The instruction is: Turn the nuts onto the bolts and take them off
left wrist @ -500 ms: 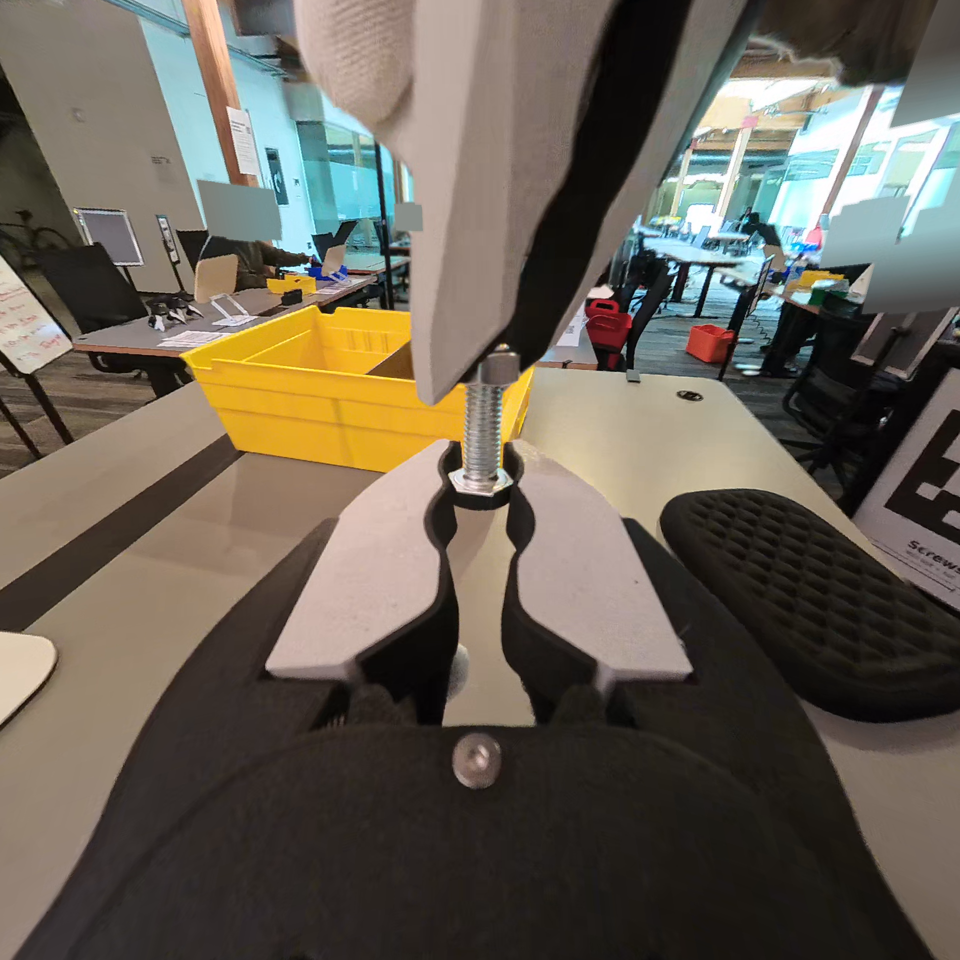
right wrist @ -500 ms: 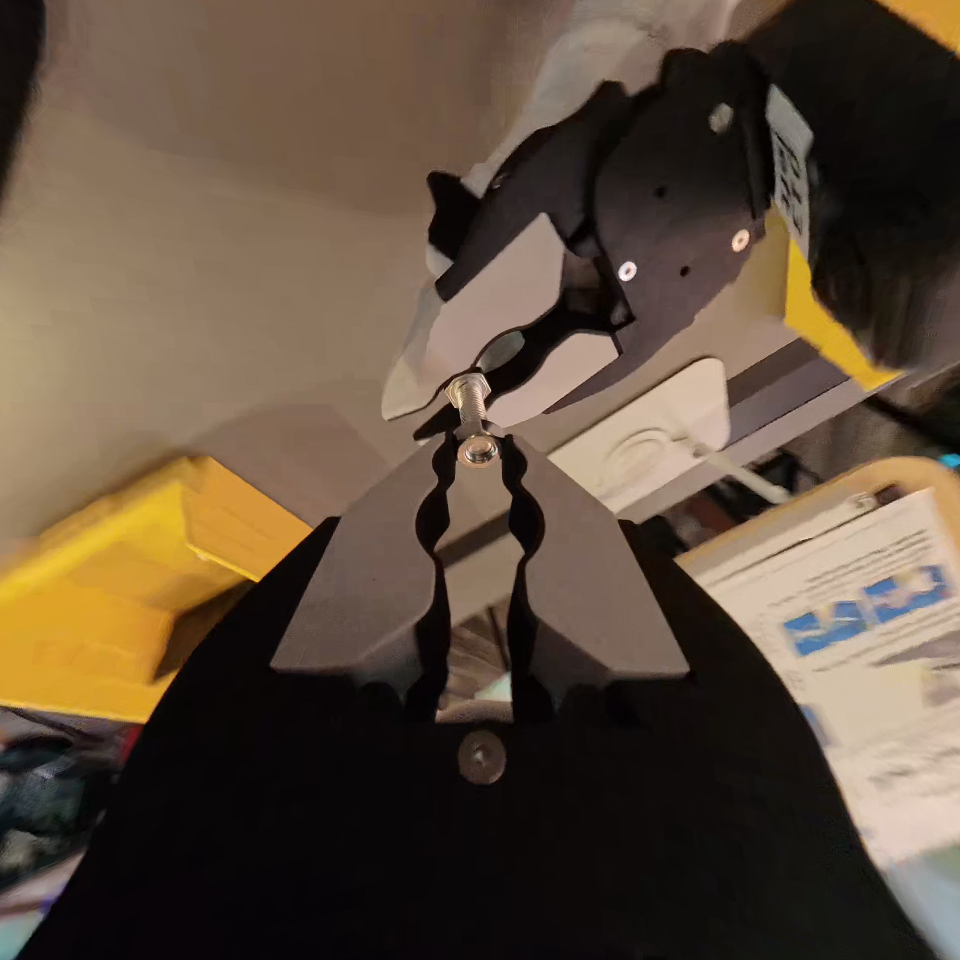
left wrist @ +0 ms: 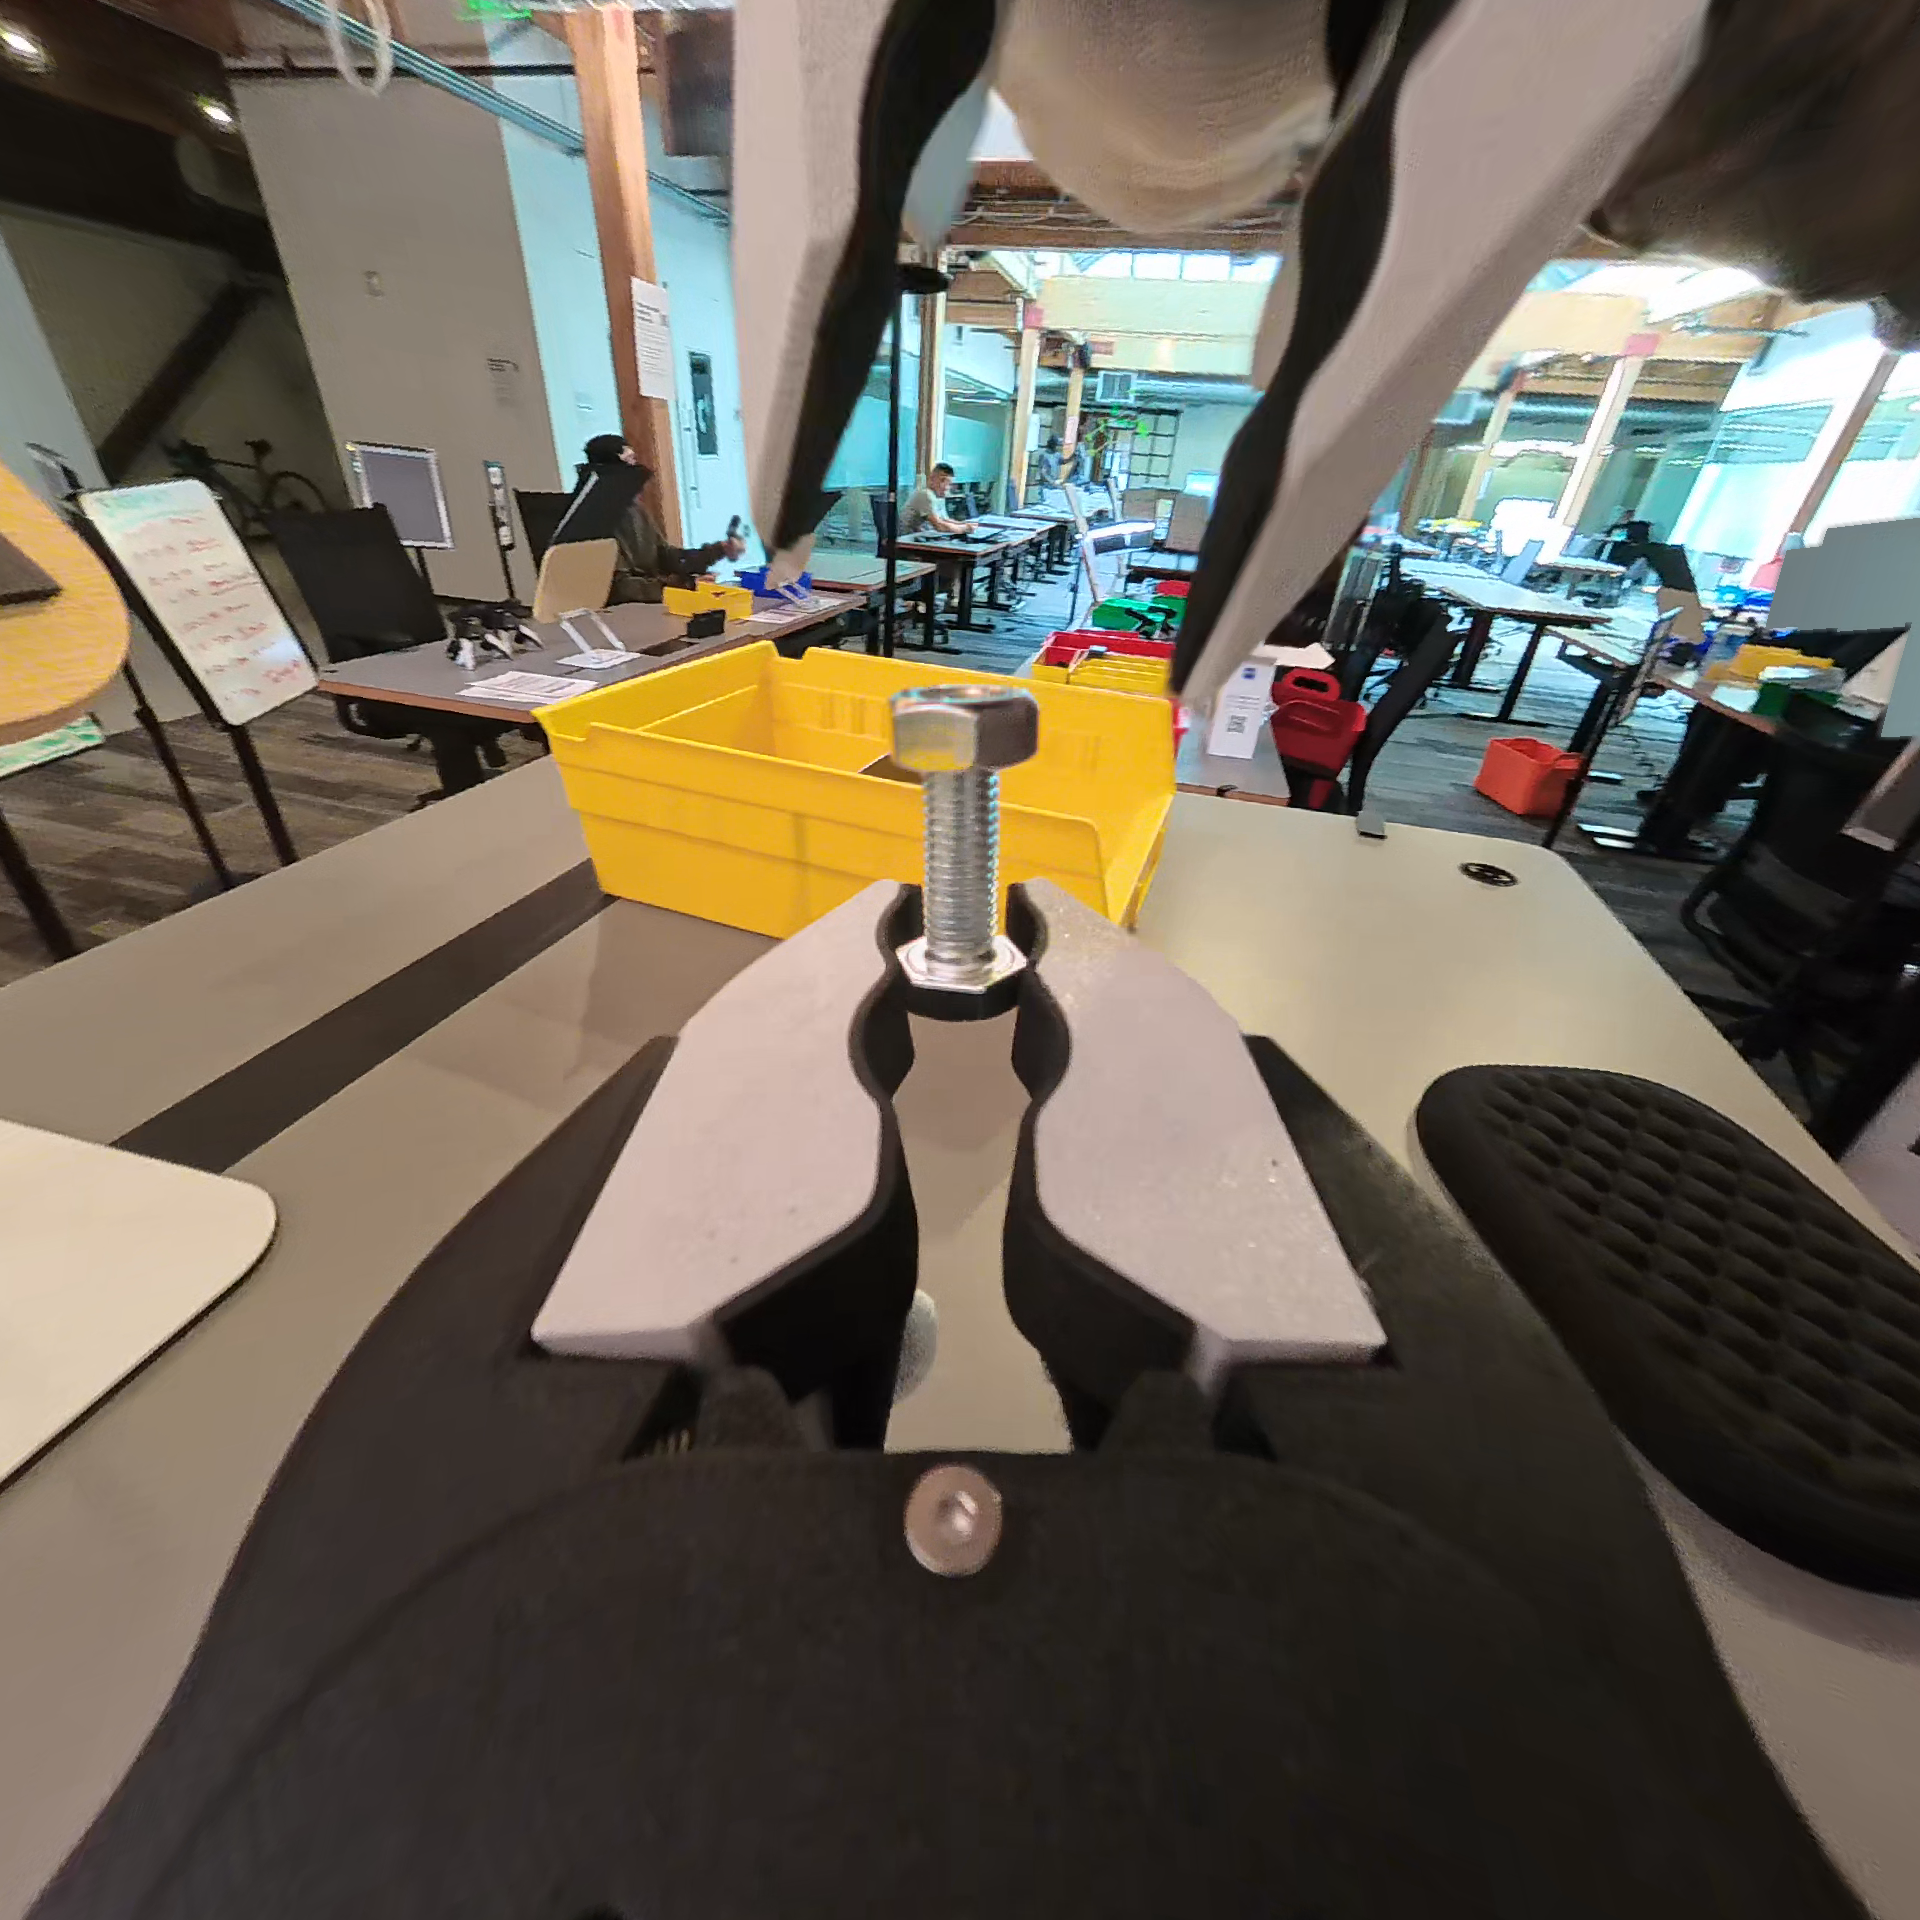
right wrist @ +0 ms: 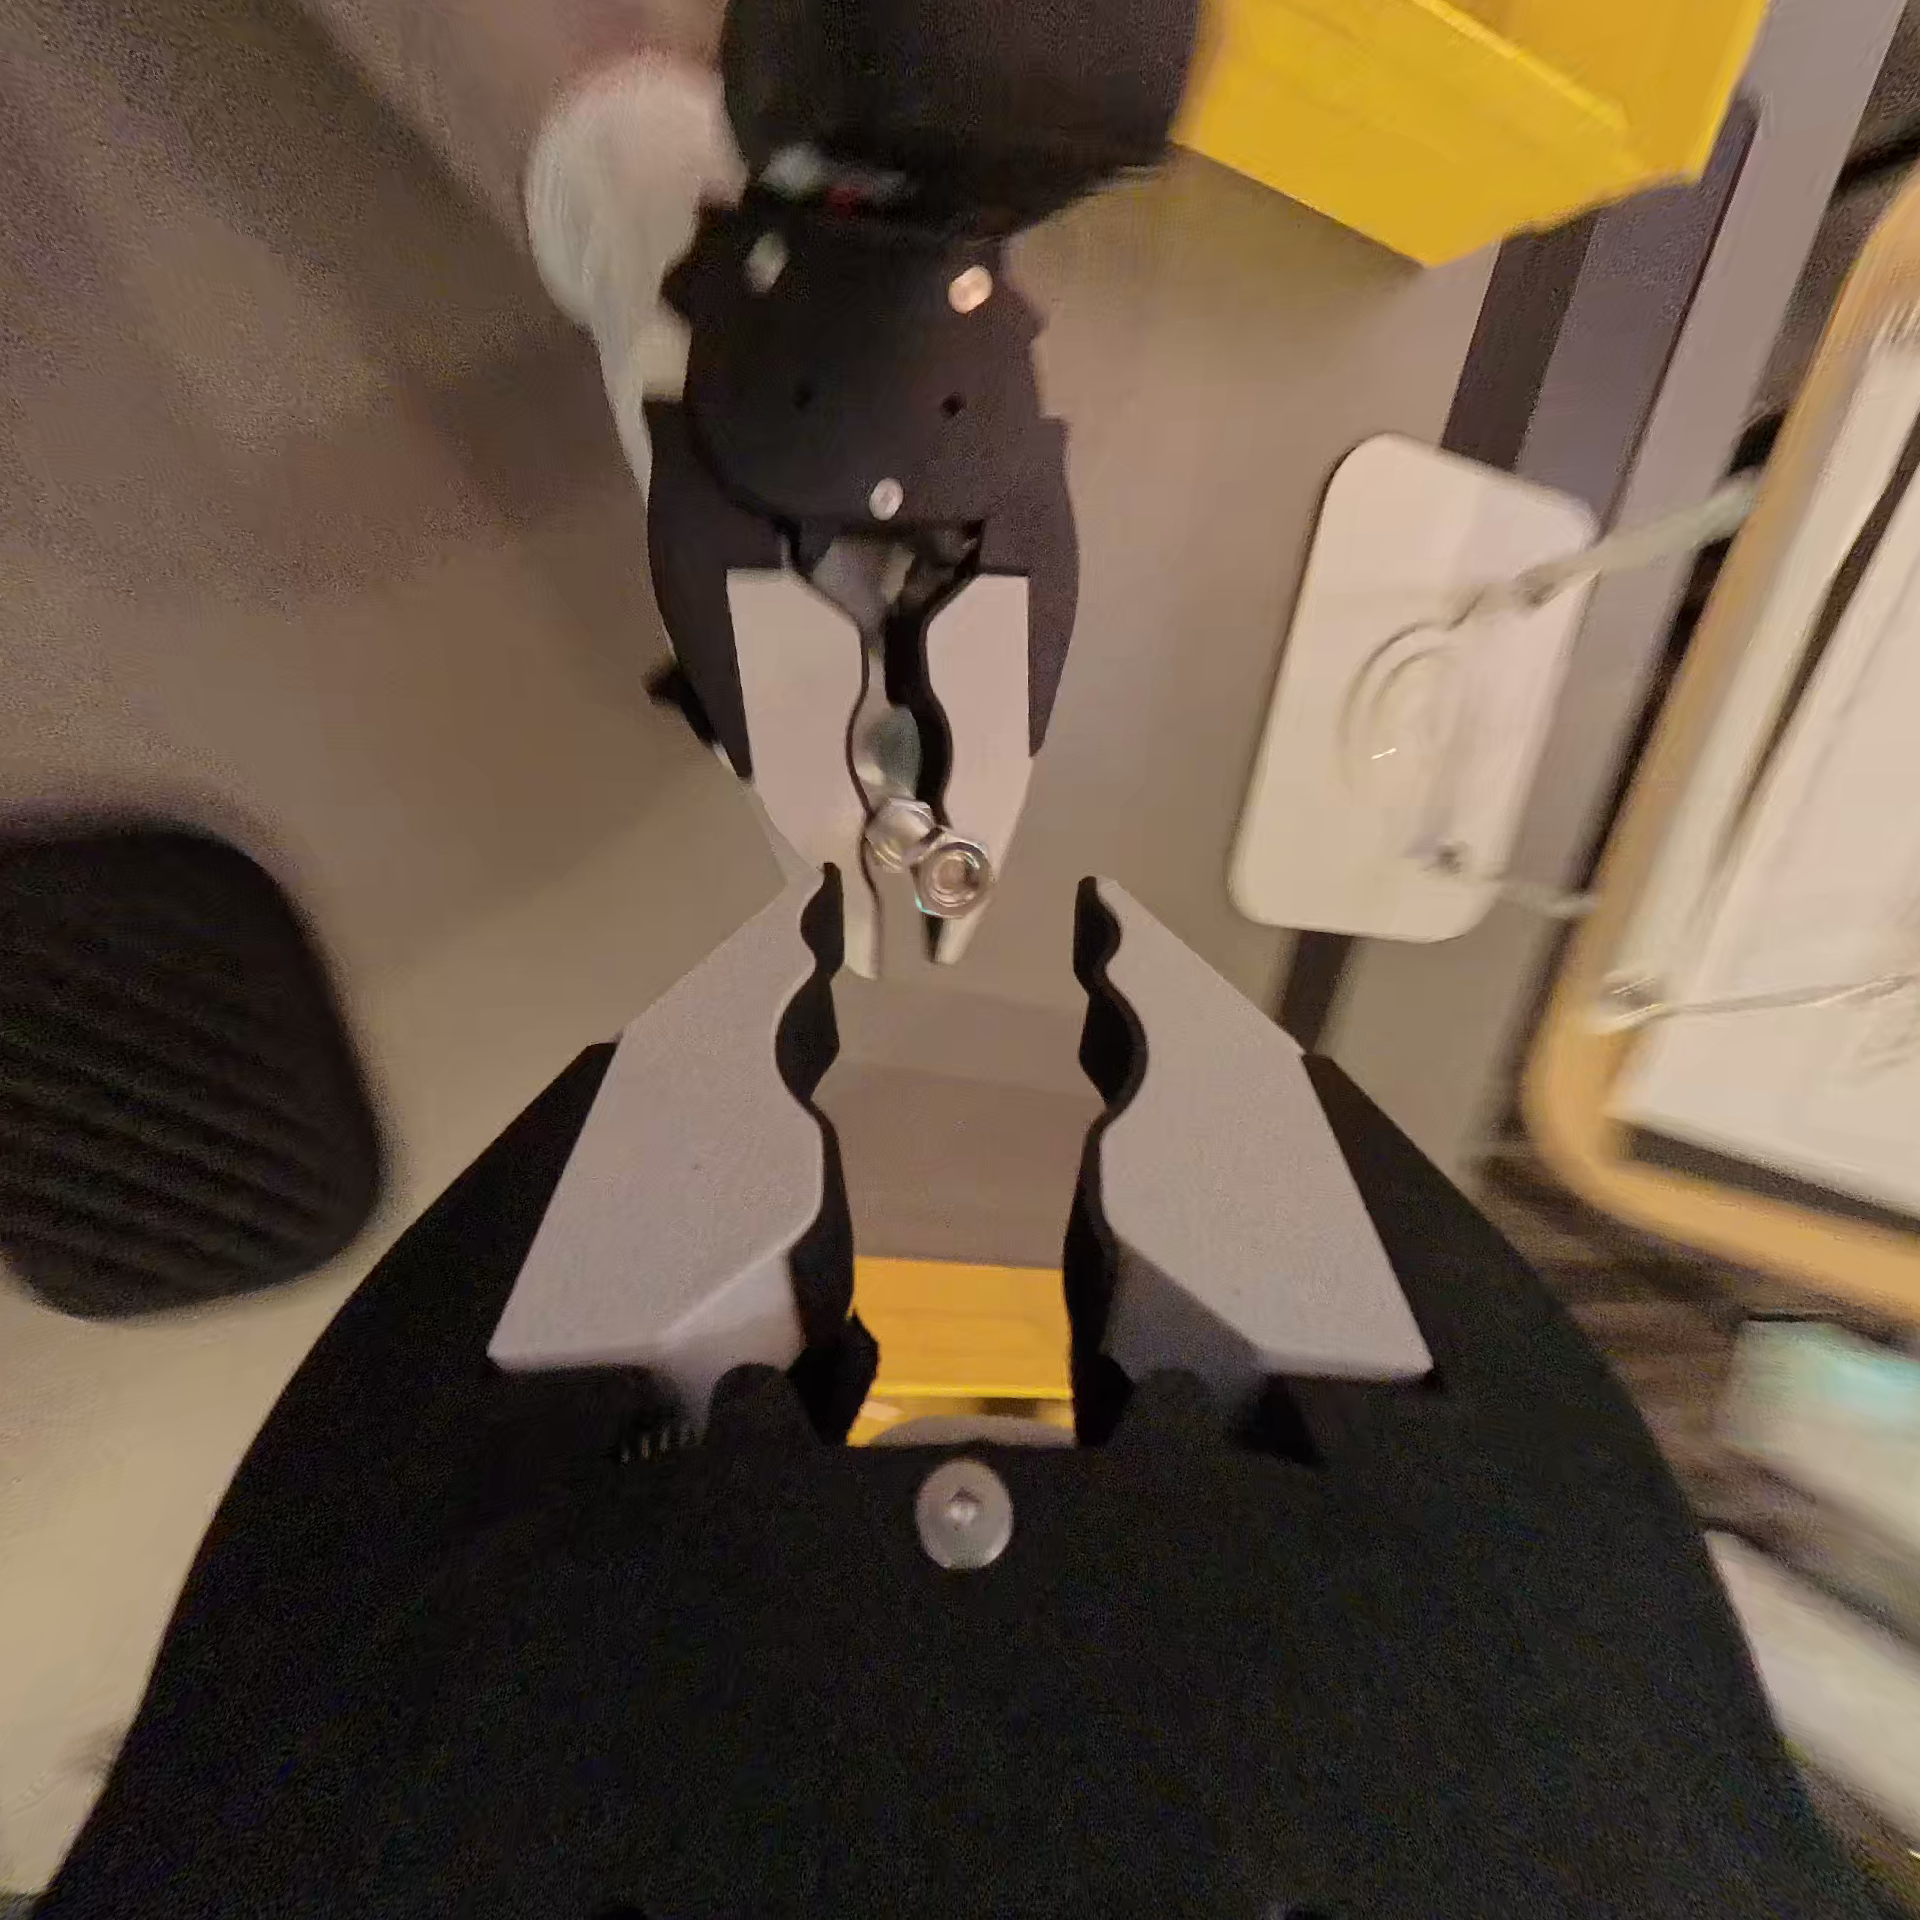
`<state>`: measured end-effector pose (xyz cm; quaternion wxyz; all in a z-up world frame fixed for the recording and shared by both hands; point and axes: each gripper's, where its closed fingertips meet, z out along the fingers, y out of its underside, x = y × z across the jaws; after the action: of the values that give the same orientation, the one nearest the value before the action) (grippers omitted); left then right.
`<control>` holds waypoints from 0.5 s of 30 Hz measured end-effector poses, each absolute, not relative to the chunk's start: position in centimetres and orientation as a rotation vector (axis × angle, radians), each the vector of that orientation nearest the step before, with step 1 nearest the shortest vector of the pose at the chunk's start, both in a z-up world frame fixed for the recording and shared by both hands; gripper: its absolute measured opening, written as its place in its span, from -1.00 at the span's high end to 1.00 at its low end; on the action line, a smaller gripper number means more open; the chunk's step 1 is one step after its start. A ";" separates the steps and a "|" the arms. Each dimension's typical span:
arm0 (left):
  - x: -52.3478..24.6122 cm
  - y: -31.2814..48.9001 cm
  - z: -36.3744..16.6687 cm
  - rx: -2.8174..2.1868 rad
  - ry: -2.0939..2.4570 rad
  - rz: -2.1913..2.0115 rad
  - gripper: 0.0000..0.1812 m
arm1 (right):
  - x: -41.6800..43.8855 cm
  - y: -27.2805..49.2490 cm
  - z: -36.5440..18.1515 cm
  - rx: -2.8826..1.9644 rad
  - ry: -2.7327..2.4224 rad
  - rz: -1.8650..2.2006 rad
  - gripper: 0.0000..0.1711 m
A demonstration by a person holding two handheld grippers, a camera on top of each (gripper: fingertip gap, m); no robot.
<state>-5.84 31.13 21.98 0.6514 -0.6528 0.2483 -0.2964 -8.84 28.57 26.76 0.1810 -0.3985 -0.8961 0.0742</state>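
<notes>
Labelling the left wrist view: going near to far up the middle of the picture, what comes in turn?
Left gripper → nut clamped in it → bolt standing upright → yellow bin → desks behind.

A: Bolt (left wrist: 961, 831) and nut (left wrist: 962, 971): bright zinc-look metal, threads glossy. Tongs (left wrist: 961, 935): matt grey faces, grainy.

B: Bin (left wrist: 727, 821): glossy yellow plastic. Bench (left wrist: 1351, 935): smooth, satin grey.

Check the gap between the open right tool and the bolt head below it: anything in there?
Nothing: in the left wrist view, only air and distant room separate the right tool from the bolt, whose nut the left tool clamps.
</notes>
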 end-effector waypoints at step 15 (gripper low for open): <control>-5.5 31.2 21.8 -1.486 0.576 -0.626 0.83 | -8.7 28.3 24.7 -1.611 -2.389 0.524 0.80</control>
<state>-5.49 31.18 21.77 0.6556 -0.6554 0.2540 -0.2760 -8.65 28.27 24.73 0.1063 -0.5471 -0.8110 0.1778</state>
